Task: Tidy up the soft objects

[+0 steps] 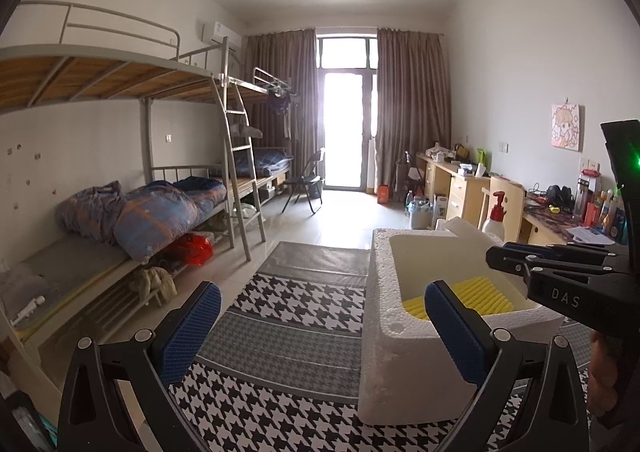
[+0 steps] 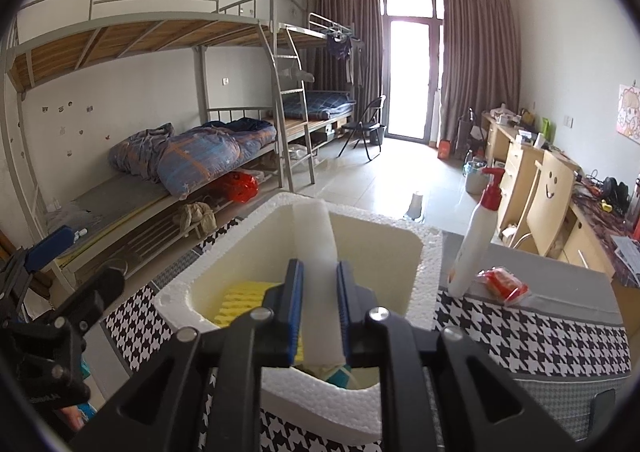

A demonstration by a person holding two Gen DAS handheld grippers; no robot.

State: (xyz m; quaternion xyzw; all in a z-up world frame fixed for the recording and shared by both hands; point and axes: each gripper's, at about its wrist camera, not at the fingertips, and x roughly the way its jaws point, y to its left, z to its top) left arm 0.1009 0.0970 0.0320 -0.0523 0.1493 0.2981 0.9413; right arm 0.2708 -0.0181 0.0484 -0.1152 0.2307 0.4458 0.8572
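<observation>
A white styrofoam box [image 1: 386,292] [image 2: 430,252] stands on a houndstooth-covered table [image 1: 280,292] [image 2: 532,332]. A yellow ribbed sponge [image 1: 476,296] [image 2: 240,302] lies inside it. My right gripper [image 2: 318,272] is shut on a white foam block [image 2: 318,252] and holds it over the box opening; in the left wrist view it [image 1: 516,254] comes in from the right above the box. My left gripper [image 1: 322,304] is open and empty, left of the box, just above the table.
A white pump bottle with a red top [image 2: 476,236] [image 1: 496,216] and a red packet [image 2: 502,284] sit on the table right of the box. Bunk beds [image 1: 120,192] line the left wall, desks [image 1: 460,188] the right.
</observation>
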